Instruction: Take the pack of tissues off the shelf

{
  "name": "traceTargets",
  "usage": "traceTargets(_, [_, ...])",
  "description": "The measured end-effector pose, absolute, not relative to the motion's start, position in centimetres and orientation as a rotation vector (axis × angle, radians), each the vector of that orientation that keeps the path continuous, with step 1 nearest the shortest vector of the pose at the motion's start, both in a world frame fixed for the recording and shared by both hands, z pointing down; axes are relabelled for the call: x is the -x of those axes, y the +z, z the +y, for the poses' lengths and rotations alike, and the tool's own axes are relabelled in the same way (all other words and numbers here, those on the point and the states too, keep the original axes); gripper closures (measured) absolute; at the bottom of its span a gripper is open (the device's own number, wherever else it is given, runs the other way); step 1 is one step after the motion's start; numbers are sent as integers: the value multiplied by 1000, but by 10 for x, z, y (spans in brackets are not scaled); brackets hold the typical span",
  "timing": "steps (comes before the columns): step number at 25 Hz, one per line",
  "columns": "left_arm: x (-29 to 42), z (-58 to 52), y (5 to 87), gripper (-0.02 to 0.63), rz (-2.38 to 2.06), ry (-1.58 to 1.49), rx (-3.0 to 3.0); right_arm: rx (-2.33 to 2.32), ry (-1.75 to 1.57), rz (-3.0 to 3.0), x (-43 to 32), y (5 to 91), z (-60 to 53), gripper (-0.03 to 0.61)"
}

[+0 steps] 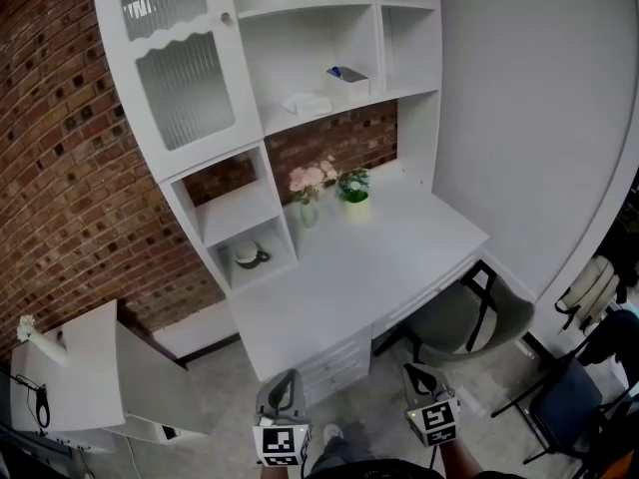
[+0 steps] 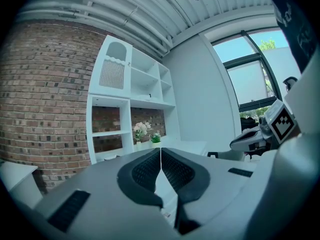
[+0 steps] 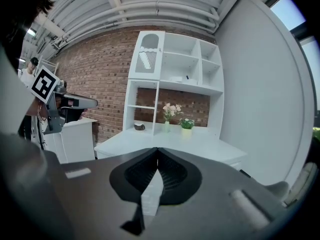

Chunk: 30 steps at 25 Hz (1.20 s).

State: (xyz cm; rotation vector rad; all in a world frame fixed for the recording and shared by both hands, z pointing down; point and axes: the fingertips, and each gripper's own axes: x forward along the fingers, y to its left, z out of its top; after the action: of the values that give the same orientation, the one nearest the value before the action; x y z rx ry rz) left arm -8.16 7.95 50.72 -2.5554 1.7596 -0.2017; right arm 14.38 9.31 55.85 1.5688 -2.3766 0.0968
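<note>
Awaiting start: pack of tissues [image 1: 307, 104] lies untouched on shelf [image 1: 411, 92], upper centre of frame. Left gripper [image 1: 288, 377] and right gripper [image 1: 414, 372], bottom centre: fingers pressed together, empty, well short of bench [image 1: 399, 257]. Reach, grasp and removal all outstanding.

I can read no words, brand names or numbers in any of my views. The only sign-like marks are the black-and-white square marker [image 1: 282, 444] on the cube of the left gripper [image 1: 288, 379] and the square marker [image 1: 438, 419] on the cube of the right gripper [image 1: 414, 372]. Both are blocky patterns, not letters. The pack of tissues [image 1: 307, 104] is too small for me to make out any print.
</note>
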Motion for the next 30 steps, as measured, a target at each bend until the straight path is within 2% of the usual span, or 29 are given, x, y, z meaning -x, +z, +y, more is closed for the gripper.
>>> traceTargets(30, [154,-77,521,603,1656,-192,2666,-1673,86,-2258,-77,568,-33,574])
